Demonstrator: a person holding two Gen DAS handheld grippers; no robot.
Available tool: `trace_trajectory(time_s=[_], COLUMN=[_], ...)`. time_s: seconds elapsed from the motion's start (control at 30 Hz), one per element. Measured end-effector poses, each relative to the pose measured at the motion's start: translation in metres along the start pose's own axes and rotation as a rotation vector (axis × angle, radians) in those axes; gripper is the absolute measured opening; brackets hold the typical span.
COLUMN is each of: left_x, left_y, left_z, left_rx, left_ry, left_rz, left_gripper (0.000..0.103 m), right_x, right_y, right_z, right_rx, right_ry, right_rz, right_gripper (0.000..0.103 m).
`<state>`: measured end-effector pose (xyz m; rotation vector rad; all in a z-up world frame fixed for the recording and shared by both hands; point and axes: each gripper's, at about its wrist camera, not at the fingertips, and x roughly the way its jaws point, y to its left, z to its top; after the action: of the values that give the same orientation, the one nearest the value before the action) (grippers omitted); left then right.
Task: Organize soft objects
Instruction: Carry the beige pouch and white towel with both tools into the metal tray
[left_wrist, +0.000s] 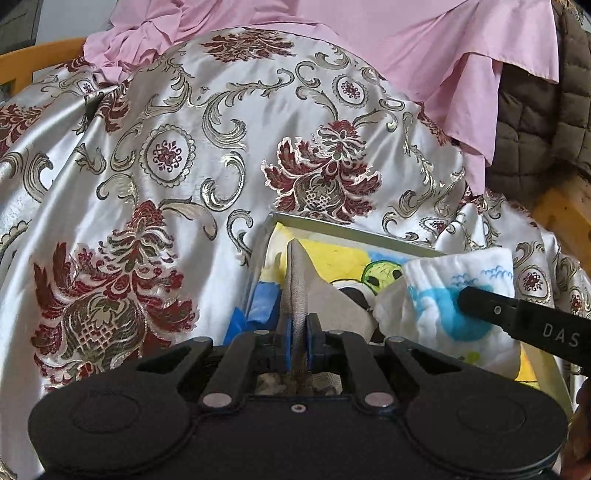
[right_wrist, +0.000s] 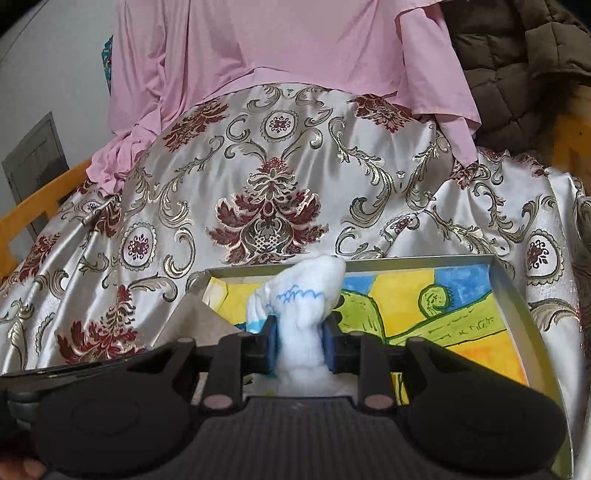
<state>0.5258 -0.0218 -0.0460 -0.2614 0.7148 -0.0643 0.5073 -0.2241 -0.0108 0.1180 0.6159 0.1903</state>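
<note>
Satin cloth (right_wrist: 155, 206) beneath both downtilted grippers (gripping)

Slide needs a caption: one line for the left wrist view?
Left gripper pinches grey knit cloth over painted metal tray; right gripper holds white-and-blue cloth.

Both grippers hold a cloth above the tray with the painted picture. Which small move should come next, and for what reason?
Probably lower the left gripper a little and release the grey cloth into the tray. Its pads are shut on the cloth, which already hangs over the painted bottom. The right gripper has the white cloth between its pads over the same tray, so it could follow.
</note>
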Motion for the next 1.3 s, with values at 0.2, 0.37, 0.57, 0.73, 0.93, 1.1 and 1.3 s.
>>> trace_trajectory(time_s=[0.2, 0.37, 0.57, 0.73, 0.93, 1.1, 1.3], left_x=[-0.003, -0.010, -0.024, -0.038, -0.055, -0.069, -0.090], left_y=[-0.003, -0.003, -0.008, -0.011, -0.016, -0.021, -0.025], left_z=[-0.002, -0.001, 0.002, 0.008, 0.014, 0.020, 0.024], left_rx=[0.024, 0.022, 0.026, 0.029, 0.033, 0.030, 0.021], left_ry=[0.011, 0.010, -0.001, -0.027, -0.059, -0.097, -0.140], left_rz=[0.011, 0.017, 0.006, 0.010, 0.013, 0.014, -0.015], left_gripper=[0.014, 0.021, 0.044, 0.055, 0.066, 0.079, 0.091], right_x=[-0.004, -0.008, -0.020, -0.032, -0.048, -0.061, -0.083], right_y=[0.005, 0.004, -0.001, -0.006, -0.010, -0.013, -0.018], right_z=[-0.002, -0.002, 0.001, 0.006, 0.014, 0.021, 0.025], right_rx=[-0.027, -0.032, -0.024, -0.014, -0.002, 0.010, 0.027], right_ry=[0.002, 0.011, 0.000, -0.018, -0.049, -0.091, -0.147], right_rz=[-0.006, -0.009, -0.029, -0.039, -0.054, -0.066, -0.085], right_gripper=[0.041, 0.056, 0.076, 0.084, 0.092, 0.101, 0.103])
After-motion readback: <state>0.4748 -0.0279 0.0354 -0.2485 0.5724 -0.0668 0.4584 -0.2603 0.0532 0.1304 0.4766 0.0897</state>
